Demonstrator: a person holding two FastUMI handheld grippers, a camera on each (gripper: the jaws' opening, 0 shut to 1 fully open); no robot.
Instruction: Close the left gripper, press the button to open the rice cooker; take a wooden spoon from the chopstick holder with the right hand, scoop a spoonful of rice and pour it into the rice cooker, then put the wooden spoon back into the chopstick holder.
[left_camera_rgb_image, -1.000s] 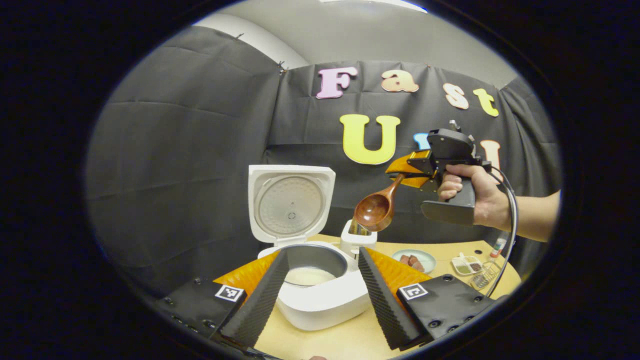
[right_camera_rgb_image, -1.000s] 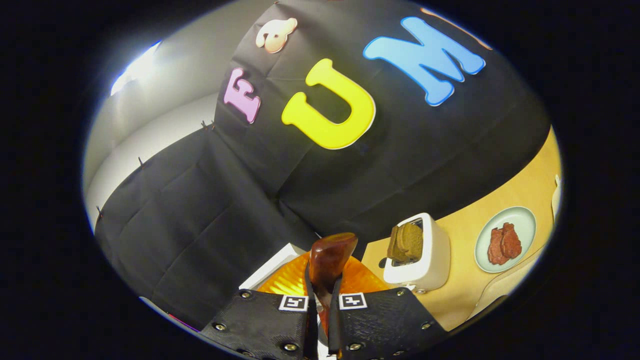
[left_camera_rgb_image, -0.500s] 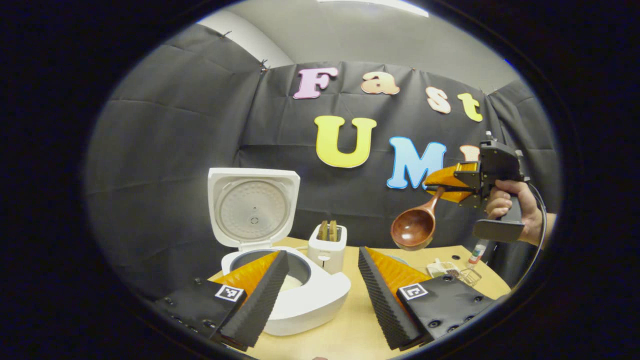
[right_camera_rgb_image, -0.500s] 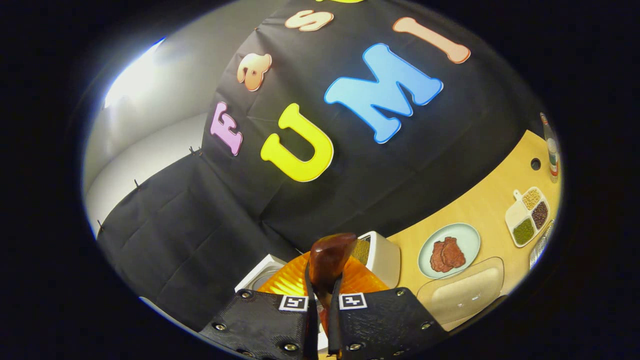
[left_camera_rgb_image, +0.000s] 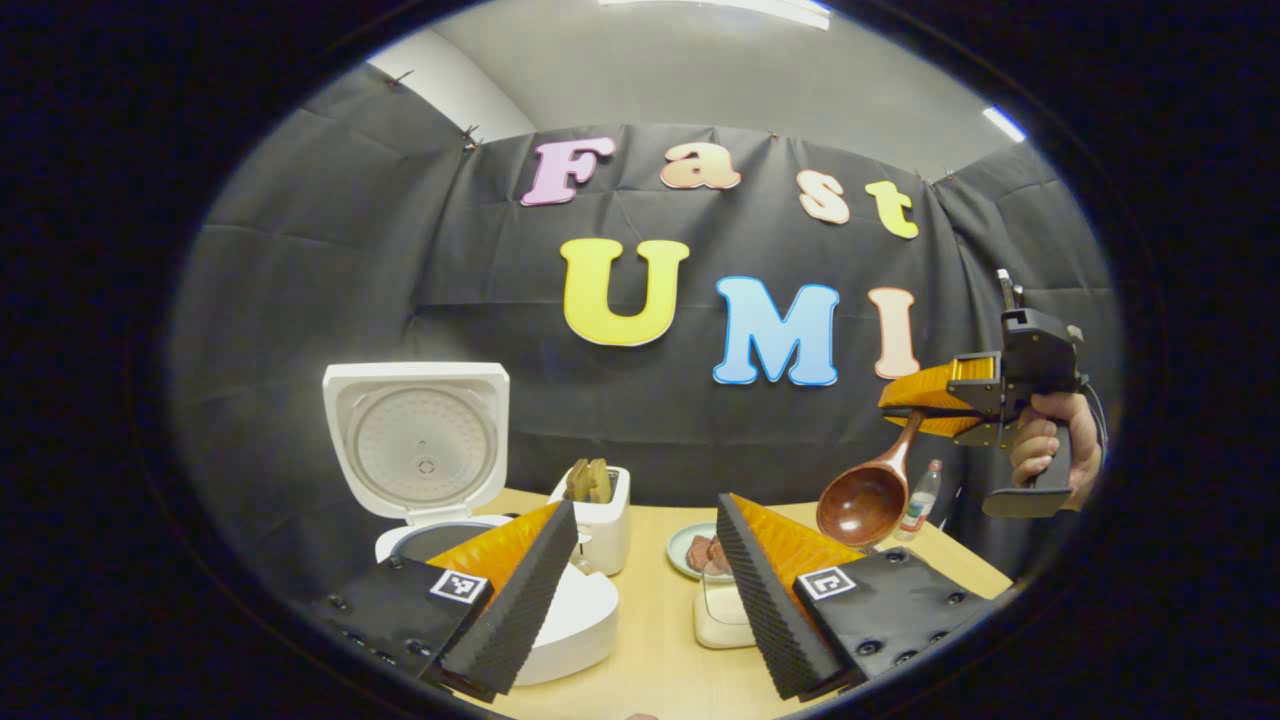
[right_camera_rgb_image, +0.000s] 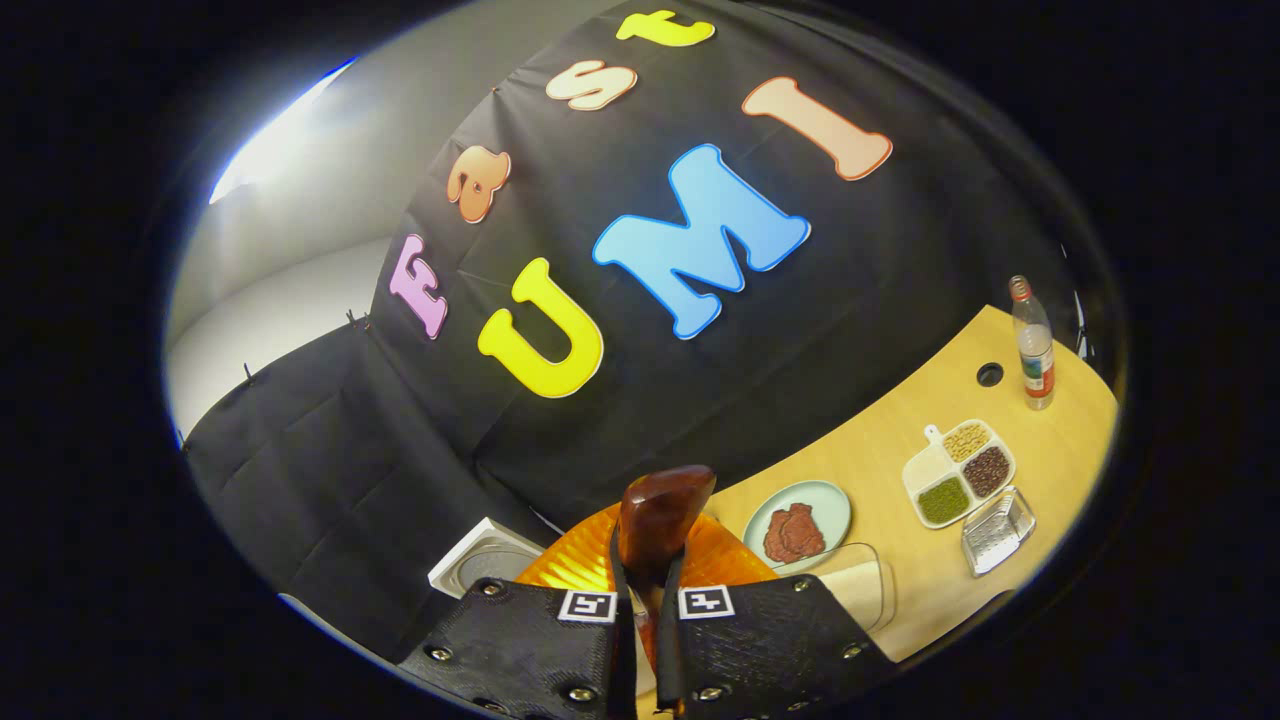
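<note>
The white rice cooker (left_camera_rgb_image: 585, 620) stands at the left with its lid (left_camera_rgb_image: 415, 450) up; its corner (right_camera_rgb_image: 485, 565) also shows in the right gripper view. My left gripper (left_camera_rgb_image: 640, 590) is open near the table's front, with nothing between its fingers. Far right and above the table, a hand holds my right gripper (left_camera_rgb_image: 935, 405), shut on the handle of the wooden spoon (left_camera_rgb_image: 865, 500). The spoon's bowl hangs down and left. In the right gripper view the spoon handle (right_camera_rgb_image: 655, 525) sticks up between the shut fingers of my right gripper (right_camera_rgb_image: 645, 620). A metal mesh holder (right_camera_rgb_image: 995, 530) sits at the right.
A white toaster (left_camera_rgb_image: 600, 510) with bread stands beside the cooker. A plate of meat (right_camera_rgb_image: 797, 520), a clear container (left_camera_rgb_image: 720, 615) with rice, a divided tray of grains (right_camera_rgb_image: 958, 472) and a bottle (right_camera_rgb_image: 1033, 345) sit on the wooden table (right_camera_rgb_image: 900, 430).
The right gripper has carried the spoon rightward and lower, away from above the cooker. The left gripper view has swung right, so the cooker sits farther left.
</note>
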